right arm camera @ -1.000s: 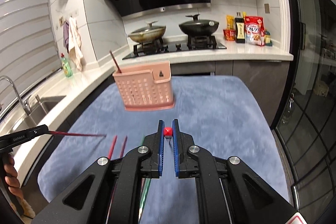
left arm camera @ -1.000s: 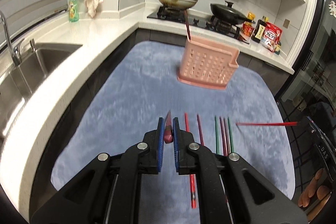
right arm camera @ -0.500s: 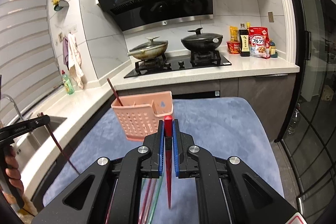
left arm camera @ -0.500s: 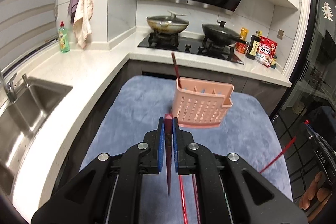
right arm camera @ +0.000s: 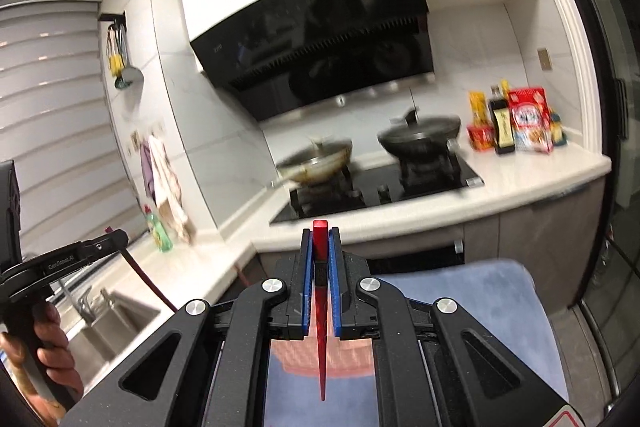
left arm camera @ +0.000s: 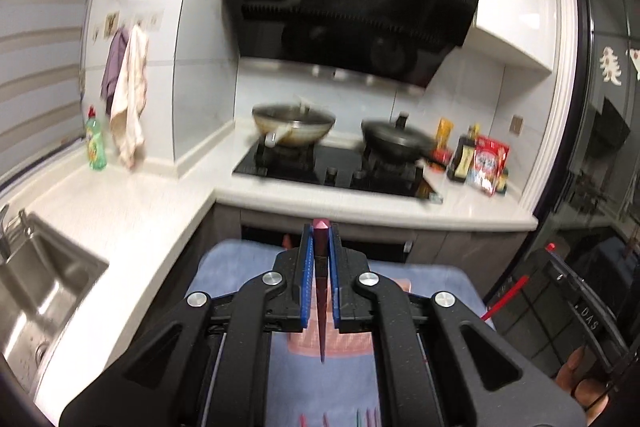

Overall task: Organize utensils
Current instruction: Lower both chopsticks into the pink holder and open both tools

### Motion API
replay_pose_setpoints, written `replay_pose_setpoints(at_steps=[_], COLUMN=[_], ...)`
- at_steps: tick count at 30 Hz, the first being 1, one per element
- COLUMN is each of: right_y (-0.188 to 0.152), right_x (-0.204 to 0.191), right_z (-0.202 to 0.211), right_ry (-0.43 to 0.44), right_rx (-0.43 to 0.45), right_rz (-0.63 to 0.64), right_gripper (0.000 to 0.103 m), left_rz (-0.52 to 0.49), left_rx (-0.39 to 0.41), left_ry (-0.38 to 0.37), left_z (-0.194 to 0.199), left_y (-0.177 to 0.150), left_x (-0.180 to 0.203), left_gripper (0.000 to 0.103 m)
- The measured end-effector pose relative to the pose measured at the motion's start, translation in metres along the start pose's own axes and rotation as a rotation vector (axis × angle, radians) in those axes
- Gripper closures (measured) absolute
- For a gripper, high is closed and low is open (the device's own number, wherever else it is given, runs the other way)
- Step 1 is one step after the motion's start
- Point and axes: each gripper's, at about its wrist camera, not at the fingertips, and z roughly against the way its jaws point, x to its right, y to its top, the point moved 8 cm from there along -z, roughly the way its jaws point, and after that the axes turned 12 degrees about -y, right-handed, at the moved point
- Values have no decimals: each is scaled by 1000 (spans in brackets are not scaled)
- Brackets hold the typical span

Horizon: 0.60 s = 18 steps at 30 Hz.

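My left gripper (left arm camera: pixel 320 227) is shut on a dark maroon chopstick (left arm camera: pixel 321 311) that hangs tip down over the pink perforated utensil basket (left arm camera: pixel 348 341). My right gripper (right arm camera: pixel 321 229) is shut on a red chopstick (right arm camera: pixel 321 347), also tip down above the pink basket (right arm camera: pixel 348 355). The basket is mostly hidden behind both grippers' bodies. Several loose chopsticks (left arm camera: pixel 360 419) lie on the blue mat (left arm camera: pixel 240 263) at the bottom edge. The right gripper and its red chopstick (left arm camera: pixel 504 299) show at the right of the left wrist view.
White counter (left arm camera: pixel 152 219) wraps around, with a steel sink (left arm camera: pixel 36 291) at left. The stove holds a wok (left arm camera: pixel 294 125) and a black pan (left arm camera: pixel 394 139). Bottles and packets (left arm camera: pixel 476 163) stand at the right. A glass door (right arm camera: pixel 624 187) is at far right.
Both grippers have risen and tilted up, so the view now shows the wall and hood. Both chopsticks swung from lying forward to hanging tip down over the basket.
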Motion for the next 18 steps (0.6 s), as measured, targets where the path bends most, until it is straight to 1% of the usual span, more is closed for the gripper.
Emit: replay_pose_setpoints(at_steps=[4, 8, 10, 14, 18], right_y=[23, 34, 34, 26, 6], right_x=[-12, -20, -22, -23, -22], right_z=[-27, -54, -65, -94, -115], right_ry=[18, 20, 21, 24, 15], right_rx=[26, 42, 40, 3, -43], right_rz=[-18, -25, -33, -56, -49], right_gripper=[96, 96, 96, 96, 96], left_rz=[-9, -8, -14, -12, -2], left_rx=[53, 70, 71, 59, 22], left_ry=[7, 12, 26, 37, 40], left_z=[-18, -39, -52, -75, -93], left_y=[27, 39, 39, 33, 18], left_x=[1, -4, -7, -15, -23], left_gripper=[96, 96, 96, 96, 96])
